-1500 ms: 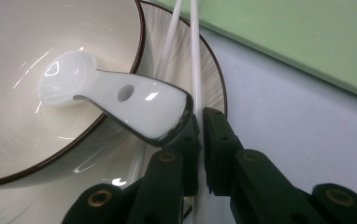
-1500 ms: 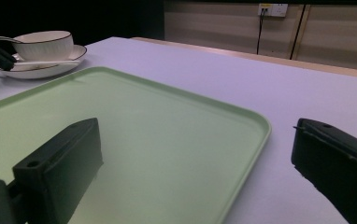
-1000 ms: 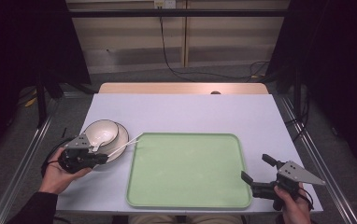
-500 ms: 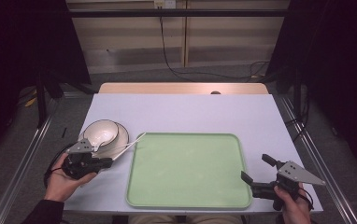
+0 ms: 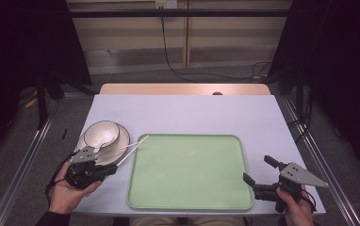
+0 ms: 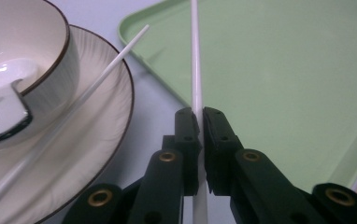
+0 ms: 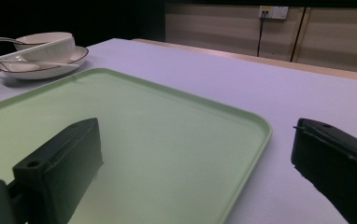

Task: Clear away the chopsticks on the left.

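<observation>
Left gripper (image 6: 198, 122) pinches thin white plastic chopstick (image 6: 195, 70) near butt end – lower centre of frame, tip over pale green tray (image 6: 284, 79). Light, stiff, slick; likely to pivot – grip nearer middle. Right gripper (image 5: 263, 175) spread, lower right.

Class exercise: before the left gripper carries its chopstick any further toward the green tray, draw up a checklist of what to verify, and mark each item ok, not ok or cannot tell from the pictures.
1. Left gripper shut on the held chopstick: ok, the jaws pinch it.
2. Held chopstick's tip reaches over the tray edge: ok.
3. Second chopstick stays put, lying across the plate rim: ok.
4. Bowl upright on the plate with the spoon inside: ok.
5. Tray surface free for set-down: ok.
6. Right gripper open and holding nothing, at the tray's near right corner: ok.
</observation>
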{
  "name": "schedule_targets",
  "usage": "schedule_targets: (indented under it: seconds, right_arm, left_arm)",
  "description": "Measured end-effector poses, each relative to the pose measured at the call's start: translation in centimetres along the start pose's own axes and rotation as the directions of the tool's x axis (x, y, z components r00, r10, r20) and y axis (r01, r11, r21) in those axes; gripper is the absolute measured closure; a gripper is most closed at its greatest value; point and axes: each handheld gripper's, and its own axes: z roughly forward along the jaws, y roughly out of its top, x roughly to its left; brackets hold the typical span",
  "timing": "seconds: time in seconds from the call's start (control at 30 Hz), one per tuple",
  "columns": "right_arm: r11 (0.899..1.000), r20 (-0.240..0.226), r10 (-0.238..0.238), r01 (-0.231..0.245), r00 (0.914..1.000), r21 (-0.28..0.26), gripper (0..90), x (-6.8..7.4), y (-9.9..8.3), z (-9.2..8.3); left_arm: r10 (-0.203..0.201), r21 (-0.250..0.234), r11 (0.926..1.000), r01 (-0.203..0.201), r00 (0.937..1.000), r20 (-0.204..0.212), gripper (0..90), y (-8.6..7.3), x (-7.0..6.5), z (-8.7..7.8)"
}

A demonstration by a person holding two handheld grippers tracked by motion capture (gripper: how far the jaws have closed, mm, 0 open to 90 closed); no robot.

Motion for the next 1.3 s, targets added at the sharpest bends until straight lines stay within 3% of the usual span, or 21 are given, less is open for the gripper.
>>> schedule_targets:
  seconds: [0.07, 0.1, 0.3, 0.33, 0.5, 0.77, 0.8, 1.03, 1.07, 1.1, 1.17, 1.2, 1.23, 1.3]
  right_arm:
    - [1.000, 0.002, 0.001, -0.001, 1.0000, 0.000, 1.4, 0.0, 0.0, 0.0]
    - [1.000, 0.003, 0.003, -0.003, 1.0000, 0.001, 1.4, 0.0, 0.0, 0.0]
    - [1.000, 0.001, 0.002, -0.002, 1.0000, 0.000, 1.4, 0.0, 0.0, 0.0]
    - [1.000, 0.002, 0.000, 0.000, 1.0000, 0.000, 1.4, 0.0, 0.0, 0.0]
    - [1.000, 0.001, -0.002, 0.002, 1.0000, -0.001, 1.5, 0.0, 0.0, 0.0]
    - [1.000, -0.001, 0.001, -0.001, 1.0000, 0.002, 1.4, 0.1, 0.0, 0.0]
    - [1.000, 0.000, -0.003, 0.003, 1.0000, 0.001, 1.4, 0.0, 0.0, 0.0]
    - [1.000, 0.000, -0.005, 0.005, 1.0000, 0.000, 1.4, 0.0, 0.0, 0.0]
    - [1.000, -0.001, -0.002, 0.002, 1.0000, 0.001, 1.5, 0.1, 0.0, 0.1]
    - [1.000, 0.000, -0.002, 0.002, 1.0000, 0.001, 1.4, 0.1, 0.0, 0.1]
    - [1.000, 0.000, -0.002, 0.002, 1.0000, 0.003, 1.4, 0.1, 0.0, 0.1]
    - [1.000, -0.001, -0.006, 0.006, 1.0000, -0.003, 1.4, 0.1, 0.0, 0.1]
    - [1.000, 0.001, -0.006, 0.006, 1.0000, -0.003, 1.4, 0.1, 0.0, 0.0]
    - [1.000, -0.002, -0.002, 0.002, 1.0000, -0.002, 1.4, 0.1, 0.0, 0.1]
  left_arm:
    - [0.023, -0.003, 0.9997, -0.024, 0.9989, -0.041, 85.2, -0.1, -0.5, 0.1]
    - [0.010, -0.011, 0.9999, -0.010, 0.9996, -0.027, 85.2, -0.2, -0.7, 0.2]
    - [-0.034, -0.010, 0.9994, 0.033, 0.9966, -0.075, 85.2, -0.4, -1.8, 0.5]
    - [-0.032, -0.014, 0.9994, 0.031, 0.9972, -0.067, 85.2, -0.4, -1.9, 0.5]
    - [-0.112, -0.023, 0.9936, 0.111, 0.9903, -0.082, 85.2, -0.3, -2.5, 1.1]
    - [-0.173, -0.040, 0.9846, 0.170, 0.9805, -0.093, 85.2, 0.4, -3.0, 2.2]
    - [-0.180, -0.040, 0.9834, 0.177, 0.9805, -0.079, 85.2, 0.4, -3.0, 2.3]
    - [-0.257, -0.052, 0.9662, 0.253, 0.9619, -0.094, 85.2, 0.8, -3.1, 3.4]
    - [-0.255, -0.047, 0.9668, 0.251, 0.9610, -0.107, 85.2, 0.9, -3.1, 3.5]
    - [-0.272, -0.057, 0.9620, 0.267, 0.9552, -0.116, 85.2, 1.1, -3.3, 3.7]
    - [-0.270, -0.051, 0.9628, 0.266, 0.9541, -0.129, 85.2, 1.5, -3.5, 4.0]
    - [-0.282, -0.057, 0.9593, 0.277, 0.9497, -0.137, 85.2, 1.7, -3.7, 4.3]
    - [-0.269, -0.045, 0.9631, 0.265, 0.9531, -0.139, 85.3, 1.9, -3.8, 4.3]
    - [-0.284, -0.052, 0.9589, 0.279, 0.9484, -0.142, 85.2, 2.2, -4.1, 4.5]
